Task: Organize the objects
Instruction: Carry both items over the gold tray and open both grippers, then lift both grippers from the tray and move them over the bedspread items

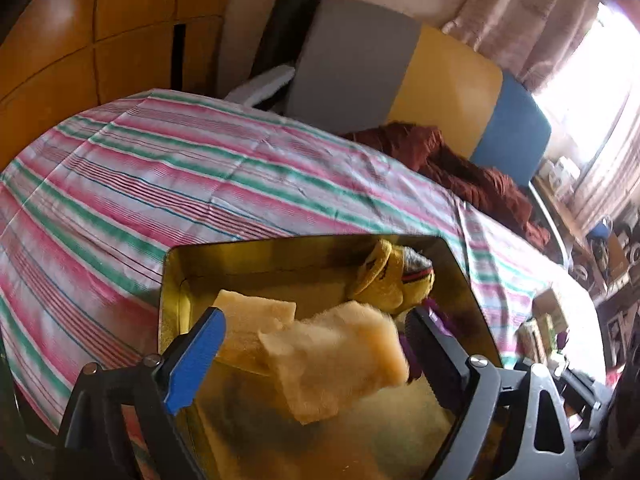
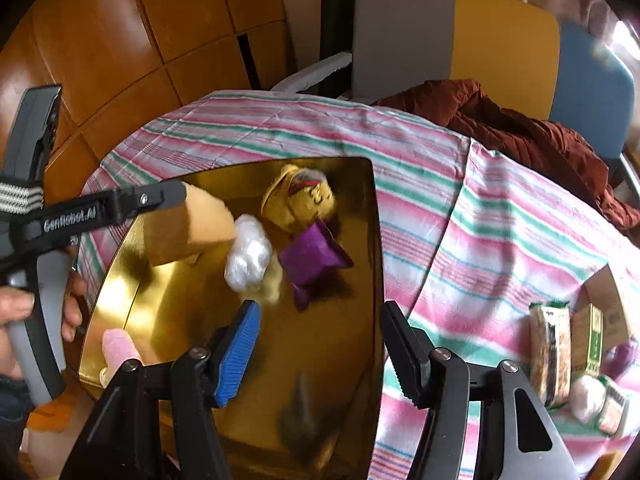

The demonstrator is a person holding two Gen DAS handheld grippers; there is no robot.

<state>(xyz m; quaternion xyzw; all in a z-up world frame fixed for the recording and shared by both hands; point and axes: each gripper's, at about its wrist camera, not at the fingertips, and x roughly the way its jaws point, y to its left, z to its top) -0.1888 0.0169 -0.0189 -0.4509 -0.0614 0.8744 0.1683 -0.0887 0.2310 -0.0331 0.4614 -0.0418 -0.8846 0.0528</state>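
Observation:
A gold metal tray (image 2: 360, 264) lies on the striped tablecloth. In it are a yellow plush toy (image 2: 300, 200), a purple pouch (image 2: 312, 260) and a white crumpled plastic ball (image 2: 248, 256). My left gripper (image 1: 316, 340) is open over the tray (image 1: 172, 280); a tan sponge (image 1: 336, 360) sits between its fingers, blurred, and whether they touch it is unclear. From the right wrist view the left gripper (image 2: 176, 196) sits at the tray's left edge with the sponge (image 2: 188, 228) at its tip. My right gripper (image 2: 320, 348) is open and empty above the tray's near part.
Several snack packets and small boxes (image 2: 556, 360) lie on the cloth at the right. A maroon garment (image 2: 520, 132) is heaped at the table's far edge. Grey, yellow and blue chair backs (image 2: 500, 36) stand behind. A wooden cabinet (image 2: 120, 40) is at the left.

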